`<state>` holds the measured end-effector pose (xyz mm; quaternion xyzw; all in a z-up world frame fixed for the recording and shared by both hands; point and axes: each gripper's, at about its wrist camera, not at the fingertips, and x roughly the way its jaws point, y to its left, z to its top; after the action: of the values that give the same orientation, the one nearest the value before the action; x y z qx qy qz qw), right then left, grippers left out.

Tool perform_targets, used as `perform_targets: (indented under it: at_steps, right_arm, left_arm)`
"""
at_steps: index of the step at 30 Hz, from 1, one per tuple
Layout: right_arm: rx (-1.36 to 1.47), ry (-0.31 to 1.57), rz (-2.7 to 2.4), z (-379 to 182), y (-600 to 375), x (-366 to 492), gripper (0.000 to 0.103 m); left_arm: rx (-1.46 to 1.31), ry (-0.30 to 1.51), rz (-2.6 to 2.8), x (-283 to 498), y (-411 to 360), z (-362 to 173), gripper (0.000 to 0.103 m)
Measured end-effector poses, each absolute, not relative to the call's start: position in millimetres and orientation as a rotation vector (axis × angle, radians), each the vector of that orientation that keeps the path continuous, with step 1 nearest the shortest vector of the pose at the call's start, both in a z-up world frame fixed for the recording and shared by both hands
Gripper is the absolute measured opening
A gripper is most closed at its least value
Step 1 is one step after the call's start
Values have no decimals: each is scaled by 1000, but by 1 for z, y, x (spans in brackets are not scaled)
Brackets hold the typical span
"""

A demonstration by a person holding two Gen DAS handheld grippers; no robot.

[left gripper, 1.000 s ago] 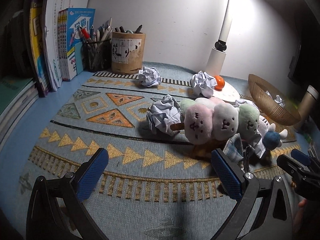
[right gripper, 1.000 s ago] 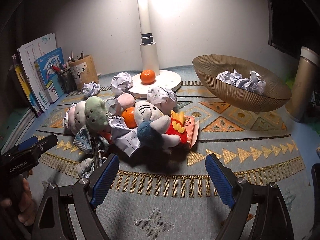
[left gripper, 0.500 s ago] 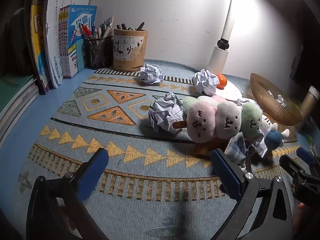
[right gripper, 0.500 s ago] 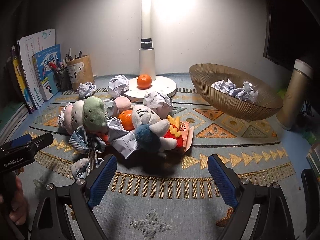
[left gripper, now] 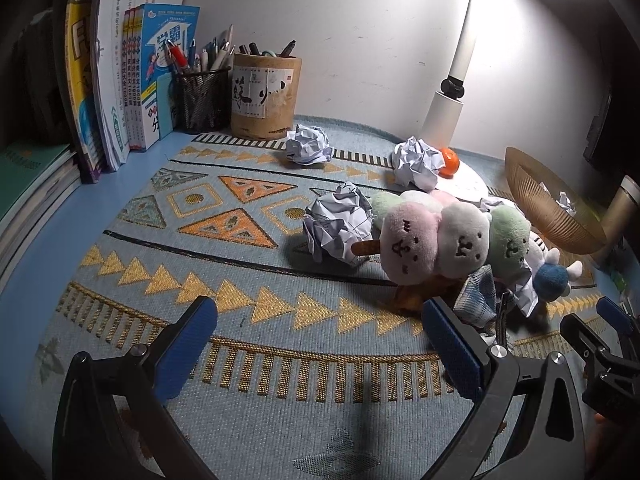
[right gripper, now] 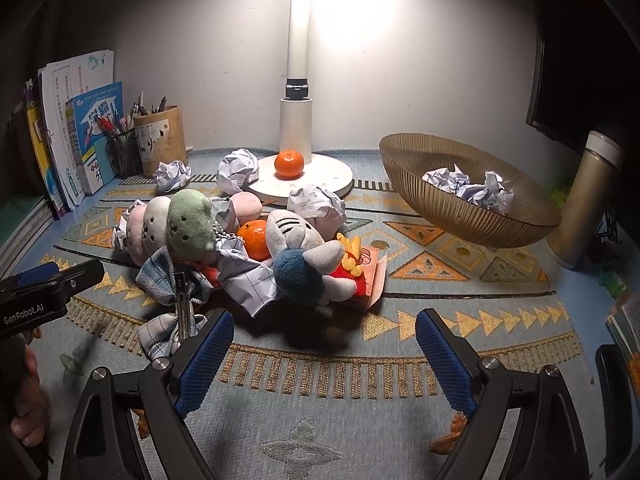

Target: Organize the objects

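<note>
A pile of toys lies mid-mat: a pink, white and green dango plush [left gripper: 444,240] [right gripper: 176,220], a grey shark plush [right gripper: 304,256], a plaid bow clip [right gripper: 172,280], an orange [right gripper: 256,238] and a red fries toy [right gripper: 360,268]. Crumpled paper balls lie around it [left gripper: 338,226] [left gripper: 308,146] [left gripper: 416,162] [right gripper: 316,204]. A second orange [right gripper: 289,164] sits on the lamp base. My left gripper [left gripper: 316,344] is open and empty, in front of the pile. My right gripper [right gripper: 320,348] is open and empty, just short of the shark plush.
A gold ribbed bowl [right gripper: 472,216] with several paper balls stands at the right, beside a gold tumbler [right gripper: 584,204]. The white lamp [right gripper: 298,120] stands at the back. Pen holders [left gripper: 264,96] [left gripper: 200,100] and upright books [left gripper: 120,80] line the back left.
Both grippers have pulled back and risen slightly; the pile looks a little farther and lower in view. Both stay open and nothing on the mat has moved.
</note>
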<state>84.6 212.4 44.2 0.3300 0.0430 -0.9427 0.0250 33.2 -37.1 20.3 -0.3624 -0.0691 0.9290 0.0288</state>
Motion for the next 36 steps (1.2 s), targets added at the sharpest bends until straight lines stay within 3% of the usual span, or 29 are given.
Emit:
perform_targets:
  at_steps: [8,15,21,25,29,36]
  right_arm:
    - [1072,11,-2842,79,209,75,91]
    - [1126,-3,-2828,128,176,8,91]
    - [1246,4,-2736,113,140,-60,91]
    - [1334,-6,-2668,92,127,-95,77]
    - [1396,-21,-2626,74,120,-121,75]
    - [1485,36,-2608,52,106,-149,75]
  left_arm:
    - [-1125,-146,2850,24,-46,46,102]
    - [-1138,-52,2842,-36,-59,92,102]
    - [-1197,-44,2848,-99,-72,86,102]
    - [-1217,-36,2833,-130,-73,71,102]
    - [-1240,16,2809,-154,-64,51,101]
    - [-1344,-49,2744,-186,-59,21,89]
